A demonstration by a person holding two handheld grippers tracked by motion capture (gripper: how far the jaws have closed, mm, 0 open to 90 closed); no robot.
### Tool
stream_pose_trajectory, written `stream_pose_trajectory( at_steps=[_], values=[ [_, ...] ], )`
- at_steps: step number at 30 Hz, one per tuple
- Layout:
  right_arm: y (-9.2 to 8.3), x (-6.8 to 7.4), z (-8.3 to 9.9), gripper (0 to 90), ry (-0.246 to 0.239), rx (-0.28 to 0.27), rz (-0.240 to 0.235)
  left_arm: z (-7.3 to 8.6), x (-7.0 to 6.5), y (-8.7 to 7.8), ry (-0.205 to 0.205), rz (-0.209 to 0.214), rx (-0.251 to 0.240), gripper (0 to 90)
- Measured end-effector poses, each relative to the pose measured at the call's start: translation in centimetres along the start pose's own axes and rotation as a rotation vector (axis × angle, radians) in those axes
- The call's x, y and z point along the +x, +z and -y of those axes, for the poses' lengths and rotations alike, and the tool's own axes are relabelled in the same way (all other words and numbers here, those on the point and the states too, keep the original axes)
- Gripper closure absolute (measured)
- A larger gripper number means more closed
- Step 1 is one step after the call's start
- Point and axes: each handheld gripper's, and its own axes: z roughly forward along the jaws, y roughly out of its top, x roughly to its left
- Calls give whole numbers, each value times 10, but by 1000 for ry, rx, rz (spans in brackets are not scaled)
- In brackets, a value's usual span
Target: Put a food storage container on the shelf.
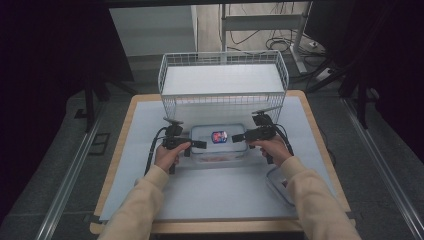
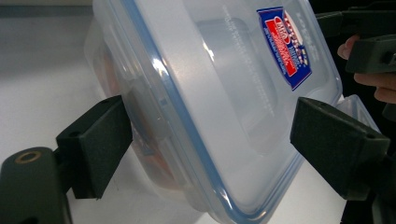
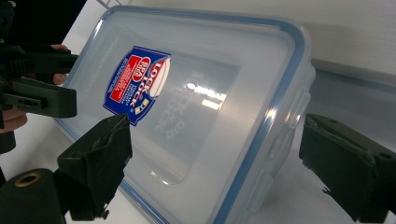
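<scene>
A clear plastic container (image 1: 219,145) with a blue-rimmed lid and a red and blue sticker (image 1: 219,136) sits mid-table, in front of the wire basket. Something orange shows through its wall (image 2: 152,161). My left gripper (image 1: 199,145) is open at the container's left end; its jaws straddle the lid's edge (image 2: 187,140), and the left pad (image 2: 100,144) is close to a side latch. My right gripper (image 1: 238,136) is open at the right end, its two pads (image 3: 100,163) on either side of the lid's corner (image 3: 275,135). Neither gripper clamps the container.
A white wire basket (image 1: 222,80) stands at the back of the table, close behind the container. A second clear, blue-rimmed lid or tray (image 1: 278,186) lies at the front right, beside the right forearm. The white mat (image 1: 210,195) in front is bare.
</scene>
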Motion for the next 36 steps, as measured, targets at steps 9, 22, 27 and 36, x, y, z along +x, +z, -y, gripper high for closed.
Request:
stream_pose_trajectory(
  at_steps=[9, 22, 27, 36],
  values=[
    [9, -5, 1, 91, 50, 36, -14, -1, 2, -2, -3, 6, -5, 162],
    [9, -14, 4, 234, 161, 48, -77, 0, 1, -6, 5, 1, -18, 221],
    [-2, -16, 9, 320, 167, 34, -105, 3, -2, -12, 13, 3, -33, 271],
    [-15, -15, 21, 409, 144, 4, -139, 15, -2, -24, 35, 42, -80, 403]
  ],
)
